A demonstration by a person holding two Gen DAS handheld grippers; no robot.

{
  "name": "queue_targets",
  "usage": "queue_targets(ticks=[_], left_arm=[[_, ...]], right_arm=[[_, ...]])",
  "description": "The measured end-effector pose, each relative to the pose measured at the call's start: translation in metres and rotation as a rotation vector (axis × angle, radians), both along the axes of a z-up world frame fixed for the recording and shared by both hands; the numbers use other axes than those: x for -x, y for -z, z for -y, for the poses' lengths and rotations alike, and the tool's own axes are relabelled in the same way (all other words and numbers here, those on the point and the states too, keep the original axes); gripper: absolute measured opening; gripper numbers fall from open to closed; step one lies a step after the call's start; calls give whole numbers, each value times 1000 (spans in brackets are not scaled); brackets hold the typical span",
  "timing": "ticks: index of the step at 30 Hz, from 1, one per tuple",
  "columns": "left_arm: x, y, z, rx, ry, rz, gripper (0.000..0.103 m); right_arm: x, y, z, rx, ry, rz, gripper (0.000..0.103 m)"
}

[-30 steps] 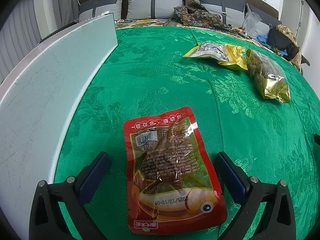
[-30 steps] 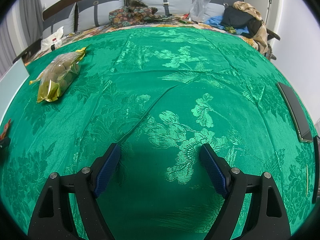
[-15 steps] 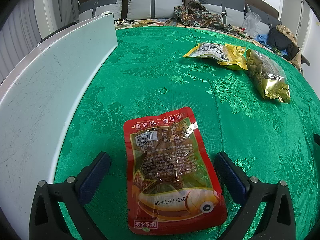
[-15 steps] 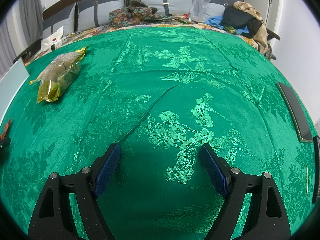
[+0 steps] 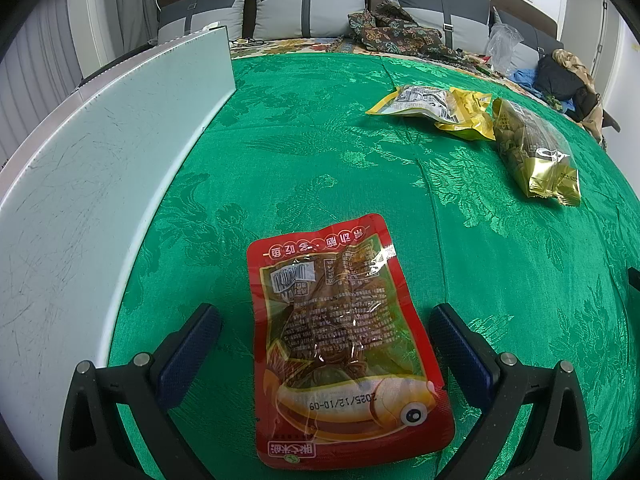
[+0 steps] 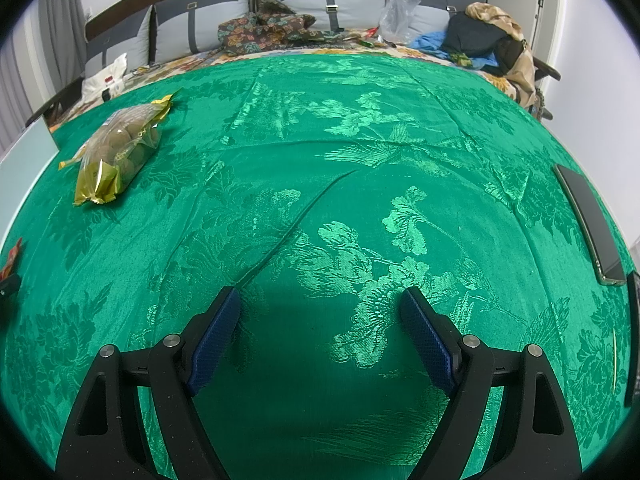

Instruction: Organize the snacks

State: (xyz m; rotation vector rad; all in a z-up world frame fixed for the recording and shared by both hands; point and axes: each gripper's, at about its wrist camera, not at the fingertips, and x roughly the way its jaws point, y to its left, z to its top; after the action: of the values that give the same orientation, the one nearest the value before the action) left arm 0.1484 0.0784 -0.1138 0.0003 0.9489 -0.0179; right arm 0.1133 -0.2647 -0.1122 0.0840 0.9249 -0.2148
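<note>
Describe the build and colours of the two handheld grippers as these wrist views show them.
The left gripper and right gripper look alike: matte black angular plastic finger frames with triangular cut-outs and round silver screw heads. Each finger carries a dark blue textured pad on its inner face. No cables, markings, hands or sleeves show.

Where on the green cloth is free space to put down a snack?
Free: the wide green cloth ahead of the right gripper, between the gold bag and the dark flat device. Crowded: around the red packet and yellow packet.
</note>
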Motion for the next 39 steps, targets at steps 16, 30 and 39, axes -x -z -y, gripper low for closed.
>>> queue_targets(ticks=[16,30,39], left_arm=[[0,1,1,0,0,0,103],[0,1,1,1,1,0,103],[0,1,1,0,1,0,103]], right_arm=[[-28,-35,-20,-203,-50,36,85],[-170,-8,-142,-136,-85,-159,83],[-134,-34,-99,-259,-177,-100,62]])
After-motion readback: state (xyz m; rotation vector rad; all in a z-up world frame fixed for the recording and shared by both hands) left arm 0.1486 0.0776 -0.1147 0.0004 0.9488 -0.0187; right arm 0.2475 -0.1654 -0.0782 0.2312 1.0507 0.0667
